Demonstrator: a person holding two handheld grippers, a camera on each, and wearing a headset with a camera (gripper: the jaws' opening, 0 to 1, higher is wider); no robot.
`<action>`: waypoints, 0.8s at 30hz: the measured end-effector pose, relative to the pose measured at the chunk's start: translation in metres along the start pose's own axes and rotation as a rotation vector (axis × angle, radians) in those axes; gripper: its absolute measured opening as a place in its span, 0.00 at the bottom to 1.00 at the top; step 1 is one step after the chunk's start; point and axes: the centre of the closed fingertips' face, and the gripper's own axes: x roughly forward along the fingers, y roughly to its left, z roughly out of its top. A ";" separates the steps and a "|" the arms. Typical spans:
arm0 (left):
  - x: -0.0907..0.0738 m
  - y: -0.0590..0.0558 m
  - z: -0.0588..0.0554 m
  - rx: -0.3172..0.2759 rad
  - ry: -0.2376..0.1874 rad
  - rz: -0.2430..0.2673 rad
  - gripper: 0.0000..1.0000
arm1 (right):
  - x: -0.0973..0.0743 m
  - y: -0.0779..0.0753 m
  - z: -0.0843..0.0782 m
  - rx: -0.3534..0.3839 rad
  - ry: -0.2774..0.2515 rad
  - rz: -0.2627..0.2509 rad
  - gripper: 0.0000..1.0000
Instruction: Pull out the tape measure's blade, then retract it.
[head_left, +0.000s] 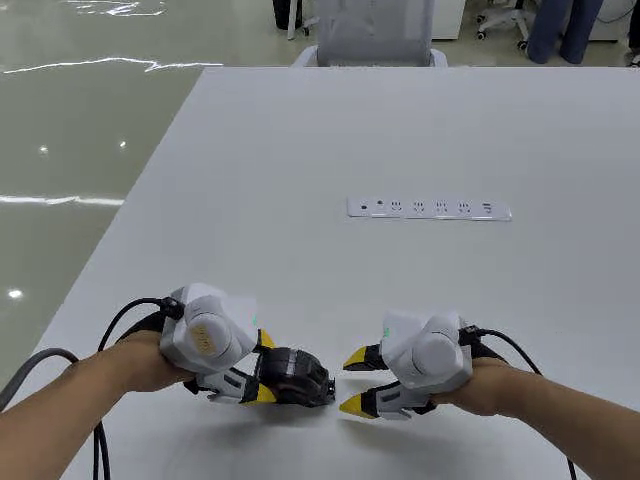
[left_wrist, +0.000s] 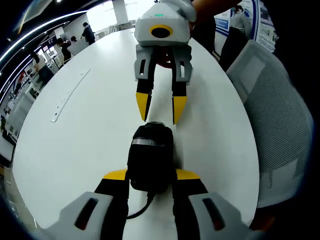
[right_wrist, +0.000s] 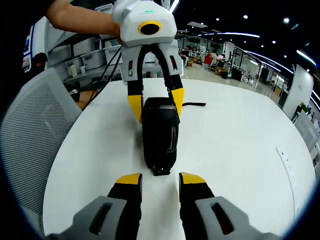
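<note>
A black tape measure (head_left: 296, 377) lies on the white table near its front edge, its blade not drawn out. My left gripper (head_left: 262, 368) is shut on the tape measure (left_wrist: 150, 156), one yellow-tipped jaw on each side of the case. My right gripper (head_left: 355, 381) faces it from the right, open, its yellow tips a short gap from the case's front end. In the right gripper view the tape measure (right_wrist: 160, 131) lies just beyond my right gripper (right_wrist: 160, 179), with the blade hook end nearest its tips. The left gripper (right_wrist: 155, 104) clasps the far end.
A white power strip (head_left: 428, 209) lies on the table (head_left: 300, 180) further back, to the right of centre. A grey mesh chair (head_left: 375, 30) stands at the far edge. Black cables (head_left: 55, 365) trail from both grippers towards me.
</note>
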 end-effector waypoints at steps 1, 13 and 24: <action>0.000 0.001 0.000 -0.001 0.001 0.001 0.29 | 0.002 0.000 -0.001 -0.005 0.005 0.001 0.29; 0.002 0.001 -0.002 0.015 0.009 -0.011 0.27 | 0.017 0.001 -0.003 -0.022 0.042 0.021 0.22; 0.003 0.002 -0.003 0.021 0.025 -0.012 0.26 | 0.023 0.000 -0.006 -0.001 0.066 0.020 0.16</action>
